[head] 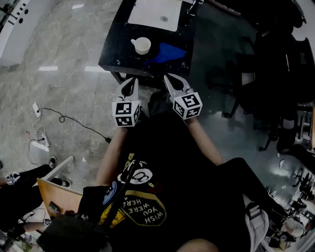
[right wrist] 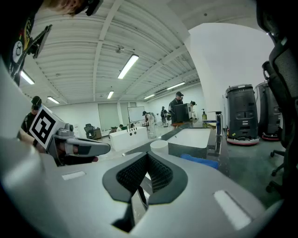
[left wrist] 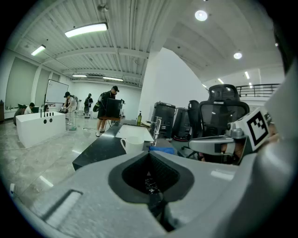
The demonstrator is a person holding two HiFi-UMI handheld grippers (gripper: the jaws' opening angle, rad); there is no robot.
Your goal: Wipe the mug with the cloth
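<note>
Left gripper (head: 132, 80), right gripper (head: 167, 77): jaws together, empty. Risk: reaching far counter shut shoves white mug (head: 142, 45), blue cloth (head: 167, 52).

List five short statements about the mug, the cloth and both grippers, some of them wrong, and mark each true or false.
1. The mug stands upright on the black counter. True.
2. The blue cloth is stuffed inside the mug. False: it lies on the counter beside the mug.
3. The right gripper is shut on the cloth. False: its jaws are together on nothing, short of the counter.
4. The left gripper holds nothing. True.
5. A white sink sits in the counter beyond the mug. True.
</note>
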